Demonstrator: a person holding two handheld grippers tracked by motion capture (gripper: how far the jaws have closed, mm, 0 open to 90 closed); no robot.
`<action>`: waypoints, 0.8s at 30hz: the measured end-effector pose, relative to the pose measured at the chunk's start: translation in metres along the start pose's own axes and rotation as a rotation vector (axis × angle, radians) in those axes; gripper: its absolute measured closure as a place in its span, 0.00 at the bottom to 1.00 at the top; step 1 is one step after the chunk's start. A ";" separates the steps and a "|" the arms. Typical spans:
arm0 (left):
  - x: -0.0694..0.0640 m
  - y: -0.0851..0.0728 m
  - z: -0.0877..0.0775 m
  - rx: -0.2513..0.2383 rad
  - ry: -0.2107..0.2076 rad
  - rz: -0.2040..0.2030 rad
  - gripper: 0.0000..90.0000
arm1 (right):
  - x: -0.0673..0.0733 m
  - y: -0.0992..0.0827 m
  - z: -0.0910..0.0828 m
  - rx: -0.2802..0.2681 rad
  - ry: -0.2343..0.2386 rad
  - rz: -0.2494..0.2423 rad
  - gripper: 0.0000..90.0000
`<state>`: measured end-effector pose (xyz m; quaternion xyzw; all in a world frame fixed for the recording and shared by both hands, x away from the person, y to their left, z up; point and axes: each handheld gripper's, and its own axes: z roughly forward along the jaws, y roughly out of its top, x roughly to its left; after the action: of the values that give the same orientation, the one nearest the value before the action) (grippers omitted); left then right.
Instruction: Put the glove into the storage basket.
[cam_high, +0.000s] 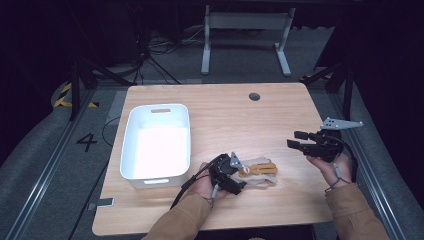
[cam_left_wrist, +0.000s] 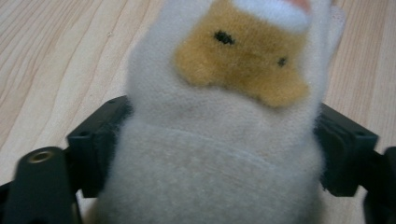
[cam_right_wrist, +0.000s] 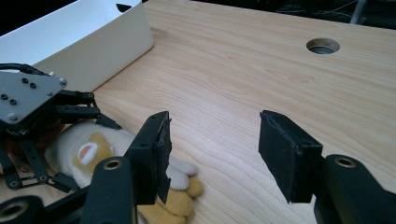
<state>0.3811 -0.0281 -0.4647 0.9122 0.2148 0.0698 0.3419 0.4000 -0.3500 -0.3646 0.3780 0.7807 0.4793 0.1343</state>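
Gripping plush toy w/ left tool, lower centre of tabletop; right tool hangs open at right. Next, we judge: lift toy, carry left to white bin.

The left gripper is sitting low by the person's left hand, and its jaws are squeezing from both sides. The right gripper is hanging in the air with its jaws standing wide apart.
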 end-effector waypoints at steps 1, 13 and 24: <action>0.000 0.000 -0.001 0.003 -0.001 0.005 0.24 | 0.000 0.000 0.000 0.000 0.000 0.000 0.49; -0.005 0.005 -0.007 0.034 0.007 0.006 0.71 | 0.000 0.000 0.001 0.004 -0.006 0.005 0.48; -0.008 0.006 -0.008 0.037 0.010 0.002 0.77 | -0.001 -0.001 0.000 0.000 -0.010 0.006 0.48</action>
<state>0.3741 -0.0307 -0.4552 0.9183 0.2168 0.0705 0.3237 0.4003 -0.3505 -0.3652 0.3826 0.7788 0.4779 0.1367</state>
